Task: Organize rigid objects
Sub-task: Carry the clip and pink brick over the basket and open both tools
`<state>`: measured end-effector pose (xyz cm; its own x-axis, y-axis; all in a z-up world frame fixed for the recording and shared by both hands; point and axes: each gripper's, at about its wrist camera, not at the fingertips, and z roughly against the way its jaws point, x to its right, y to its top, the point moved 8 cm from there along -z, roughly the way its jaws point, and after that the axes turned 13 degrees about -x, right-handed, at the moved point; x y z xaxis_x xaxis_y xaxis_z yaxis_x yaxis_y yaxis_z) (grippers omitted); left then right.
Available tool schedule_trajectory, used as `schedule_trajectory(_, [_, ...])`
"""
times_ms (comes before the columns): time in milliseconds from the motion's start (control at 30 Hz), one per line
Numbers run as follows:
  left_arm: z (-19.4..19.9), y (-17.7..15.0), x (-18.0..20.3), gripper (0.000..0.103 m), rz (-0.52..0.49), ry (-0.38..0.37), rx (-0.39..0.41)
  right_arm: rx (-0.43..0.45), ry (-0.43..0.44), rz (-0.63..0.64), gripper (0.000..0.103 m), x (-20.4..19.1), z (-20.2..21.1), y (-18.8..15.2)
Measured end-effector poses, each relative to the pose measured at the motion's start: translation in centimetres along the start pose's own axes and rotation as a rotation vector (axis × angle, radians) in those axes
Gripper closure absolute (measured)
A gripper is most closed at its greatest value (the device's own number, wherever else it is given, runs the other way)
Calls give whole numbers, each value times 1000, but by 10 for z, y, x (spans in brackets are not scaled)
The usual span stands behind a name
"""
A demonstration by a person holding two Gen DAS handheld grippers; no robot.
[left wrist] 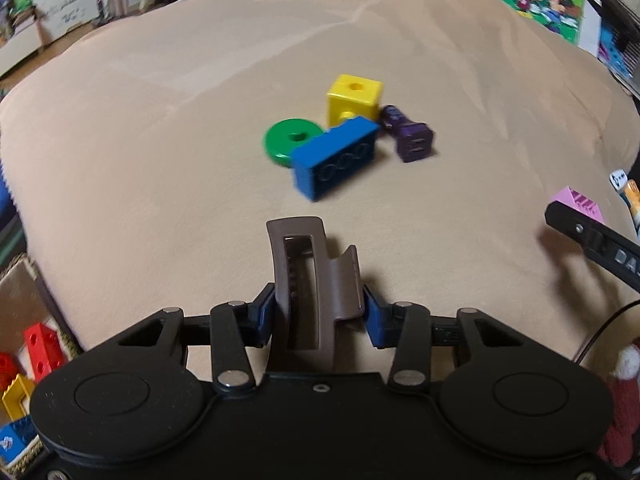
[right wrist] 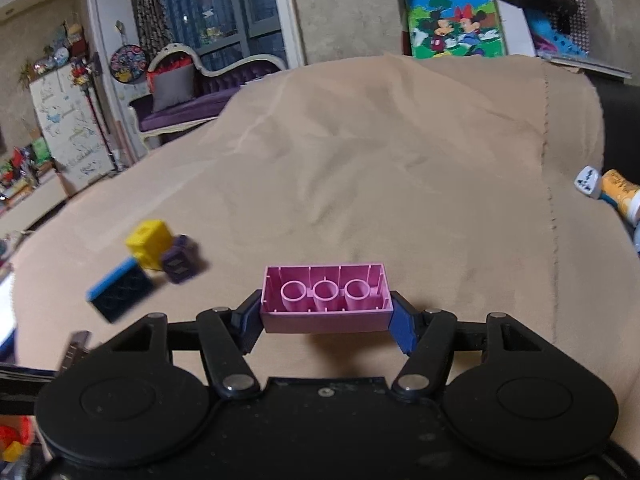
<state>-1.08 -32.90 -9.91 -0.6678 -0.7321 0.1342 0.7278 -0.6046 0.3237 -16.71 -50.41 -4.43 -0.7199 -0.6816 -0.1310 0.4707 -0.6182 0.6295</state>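
My left gripper [left wrist: 319,314] is shut on a brown hair claw clip [left wrist: 308,280] and holds it above the beige cloth [left wrist: 160,140]. My right gripper [right wrist: 325,312] is shut on a pink brick [right wrist: 325,298], its hollow underside facing the camera; the brick also shows at the right edge of the left wrist view [left wrist: 578,204]. On the cloth lie a blue brick [left wrist: 336,156], a green ring [left wrist: 290,140], a yellow cube [left wrist: 354,100] and a purple car charger [left wrist: 408,134], close together. In the right wrist view the blue brick [right wrist: 120,290], yellow cube [right wrist: 150,242] and purple charger [right wrist: 180,260] sit to the left.
A box [left wrist: 24,276] with red, yellow and blue bricks stands at the lower left beside the cloth. A Mickey Mouse picture box [right wrist: 454,26] stands behind the cloth. A white plug adapter [right wrist: 587,182] and an orange tube [right wrist: 622,194] lie at the right edge.
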Motion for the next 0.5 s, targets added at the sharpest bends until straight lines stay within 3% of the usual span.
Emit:
schedule_trajectory(233, [32,-10,-51,59,67,20,31,-62,131,59,40,-56,10,-7])
schedule_trajectory(500, [70,-37,-152,59,230,92,48,-172,294,217,40,-169,18,-34])
